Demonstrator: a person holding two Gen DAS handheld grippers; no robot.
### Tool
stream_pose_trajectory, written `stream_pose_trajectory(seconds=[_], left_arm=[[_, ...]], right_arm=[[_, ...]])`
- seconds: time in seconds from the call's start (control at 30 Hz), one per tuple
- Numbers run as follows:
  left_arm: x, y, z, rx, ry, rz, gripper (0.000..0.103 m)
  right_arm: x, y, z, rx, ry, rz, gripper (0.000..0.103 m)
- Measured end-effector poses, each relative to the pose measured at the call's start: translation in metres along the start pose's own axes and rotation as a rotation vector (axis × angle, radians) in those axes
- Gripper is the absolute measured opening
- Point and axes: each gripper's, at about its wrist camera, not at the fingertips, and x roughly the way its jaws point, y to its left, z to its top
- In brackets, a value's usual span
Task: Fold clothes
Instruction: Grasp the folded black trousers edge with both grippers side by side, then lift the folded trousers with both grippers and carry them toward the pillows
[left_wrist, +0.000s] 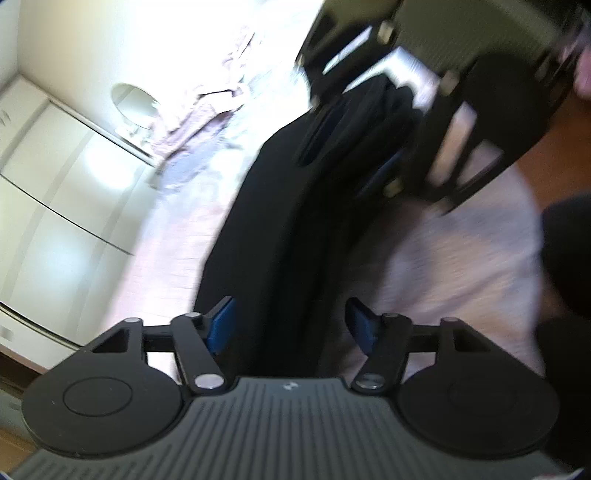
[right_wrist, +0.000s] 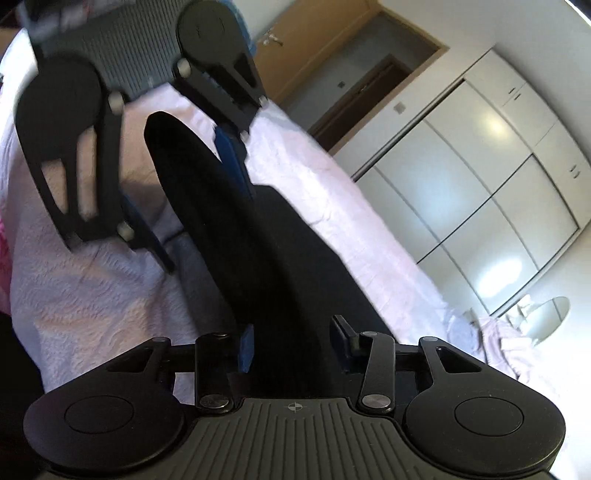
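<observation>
Black cloth, a dark garment (left_wrist: 258, 236), stretches as a long band between the two grippers above a bed covered with a pale pink bedspread (left_wrist: 461, 258). In the left wrist view the left gripper (left_wrist: 290, 325) sits at 6 o'clock, its blue-padded fingers (left_wrist: 221, 328) set apart with the garment running up between them; whether the pads press the cloth cannot be told, as the picture is blurred. The garment rises toward 1 o'clock, where the right gripper (left_wrist: 351, 147) is seen from the front, its fingers on either side of the bunched black cloth. A white wardrobe (left_wrist: 55, 192) fills the 9 o'clock side, and a round mirror (left_wrist: 135, 107) stands at 10 o'clock beside some crumpled pinkish cloth (left_wrist: 199, 114) on the bed.

In the right wrist view the right gripper (right_wrist: 291, 343) is at 6 o'clock, fingers (right_wrist: 245, 345) parted with the garment (right_wrist: 258, 258) passing between them and filling most of the gap; contact is unclear. The left gripper (right_wrist: 184, 199) appears at 11 o'clock, one blue finger lying against the garment's far end. The wardrobe (right_wrist: 480, 184) is at 3 o'clock, and a wooden door (right_wrist: 314, 48) at 12 o'clock.
</observation>
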Motion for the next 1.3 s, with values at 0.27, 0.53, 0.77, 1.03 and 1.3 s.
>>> stream_pose_trajectory(seconds=[0.27,0.53,0.77,1.03,1.3], left_arm=[[0.013,-0.001,-0.01,0.037,0.019,-0.019,0.04],[0.013,0.021,-0.016,-0.128,0.011,-0.073,0.037],[0.001,0.013,-0.021,-0.1,0.034,-0.054,0.038],[0.007,-0.035,-0.038,0.165,0.119,0.047,0.035],[-0.004,-0.003,-0.05,0.12,0.073,-0.073,0.018]], right_arm=[[0.006,0.02,-0.018,-0.081,0.0,-0.028,0.045],[0.024,0.004,-0.038,-0.188,0.074,0.063,0.053],[0.049,-0.001,-0.055,-0.29,0.121,-0.03,0.055],[0.062,-0.014,-0.066,-0.318,0.118,-0.084,0.055],[0.062,-0.053,-0.057,-0.18,0.072,0.021,0.024]])
